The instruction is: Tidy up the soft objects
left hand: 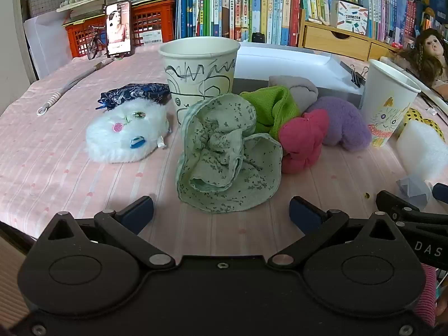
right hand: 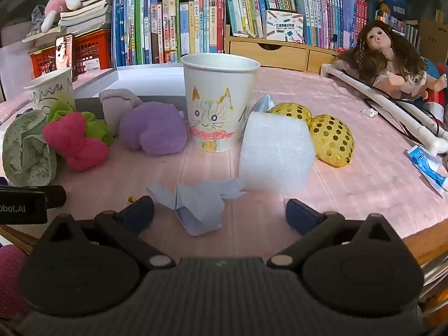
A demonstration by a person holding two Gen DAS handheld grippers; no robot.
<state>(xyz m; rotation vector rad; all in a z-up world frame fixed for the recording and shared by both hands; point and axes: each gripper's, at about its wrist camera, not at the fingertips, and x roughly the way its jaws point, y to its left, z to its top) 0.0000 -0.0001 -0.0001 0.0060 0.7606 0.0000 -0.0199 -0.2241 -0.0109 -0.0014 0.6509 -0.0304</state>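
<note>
Gaping empty, both jaws face clutter: left gripper before green scrunchie (scribbled cup behind), right gripper before folded paper.

**Both Grippers Held Open and Empty Above the Table**

The left gripper was held low over the near edge of the table, levelled and pointed toward the far edge. Its jaws were spread wide, and nothing was clasped between the blue fingertips. The right gripper was held alongside it, likewise low at the near edge and pointed forward, with its jaws equally parted and nothing gripped. Each gripper was seen at the margin of the other's wrist view, so the two were carried side by side, close together but not touching. A pink sleeve was glimpsed beside the right gripper's body.
</note>
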